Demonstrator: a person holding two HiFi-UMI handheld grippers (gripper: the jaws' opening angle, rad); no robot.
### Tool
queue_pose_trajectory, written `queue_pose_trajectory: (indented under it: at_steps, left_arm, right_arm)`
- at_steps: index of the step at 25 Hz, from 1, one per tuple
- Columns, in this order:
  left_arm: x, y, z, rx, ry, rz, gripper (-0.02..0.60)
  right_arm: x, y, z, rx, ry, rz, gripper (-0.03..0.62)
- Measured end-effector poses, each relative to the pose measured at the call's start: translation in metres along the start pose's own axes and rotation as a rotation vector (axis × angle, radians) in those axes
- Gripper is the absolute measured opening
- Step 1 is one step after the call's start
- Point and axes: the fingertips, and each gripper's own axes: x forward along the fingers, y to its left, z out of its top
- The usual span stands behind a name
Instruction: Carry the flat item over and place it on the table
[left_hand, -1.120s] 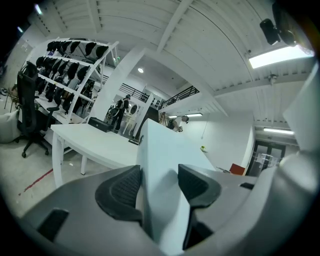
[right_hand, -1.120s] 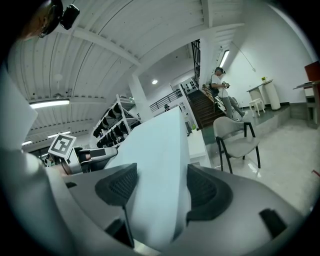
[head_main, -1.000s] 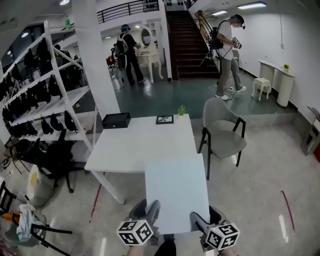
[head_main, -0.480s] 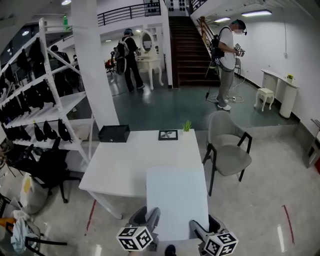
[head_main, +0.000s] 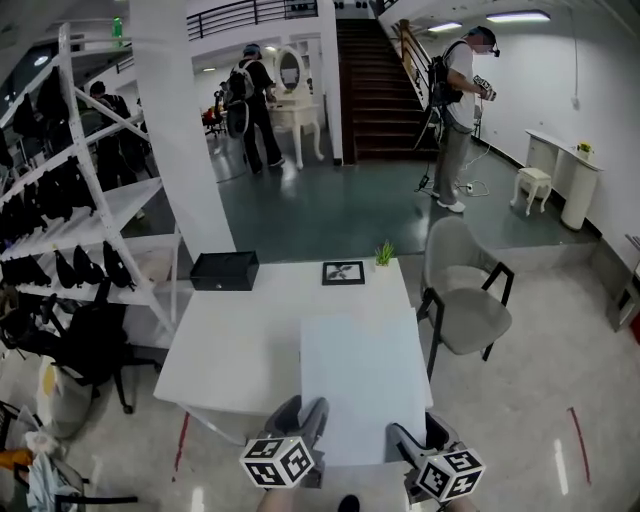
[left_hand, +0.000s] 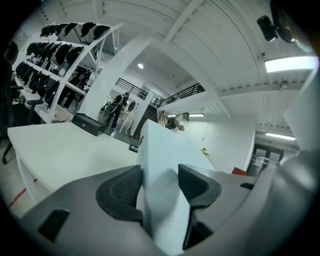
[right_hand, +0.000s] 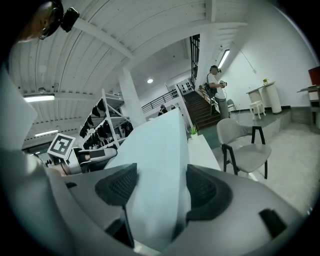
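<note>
A pale blue-white flat board (head_main: 362, 385) is held level in front of me, its far half over the white table (head_main: 240, 340). My left gripper (head_main: 309, 420) is shut on the board's near left edge, and my right gripper (head_main: 402, 440) is shut on its near right edge. In the left gripper view the board (left_hand: 159, 170) stands edge-on between the black pads (left_hand: 120, 187), with the left gripper (left_hand: 159, 186) clamped round it. The right gripper view shows the board (right_hand: 152, 165) pinched the same way in my right gripper (right_hand: 159, 189).
On the table's far edge are a black box (head_main: 224, 270), a small framed picture (head_main: 343, 272) and a little green plant (head_main: 384, 254). A grey chair (head_main: 470, 300) stands right of the table. Shelving (head_main: 80, 210) with dark gear lines the left. People stand near the stairs behind.
I have come closer to the table. The board, still gripped on both sides, now reaches further over the tabletop than a second ago.
</note>
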Motion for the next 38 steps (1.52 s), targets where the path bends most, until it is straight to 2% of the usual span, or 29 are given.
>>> queue_pose_trajectory:
  at_steps: [13, 27, 32, 38]
  left_arm:
    - [0.062, 0.017, 0.018, 0.016, 0.020, -0.031, 0.230]
    - [0.137, 0.042, 0.026, 0.027, 0.043, 0.024, 0.230]
    - [0.162, 0.052, 0.028, -0.005, 0.056, 0.025, 0.227]
    - [0.187, 0.060, 0.025, -0.010, 0.078, 0.038, 0.227]
  right_arm:
    - [0.049, -0.025, 0.018, 0.002, 0.002, -0.046, 0.308]
    - [0.117, -0.068, 0.034, 0.015, 0.031, -0.035, 0.308]
    - [0.139, -0.081, 0.042, 0.018, 0.034, -0.027, 0.308]
    - [0.158, -0.096, 0.044, 0.015, 0.053, -0.042, 0.307]
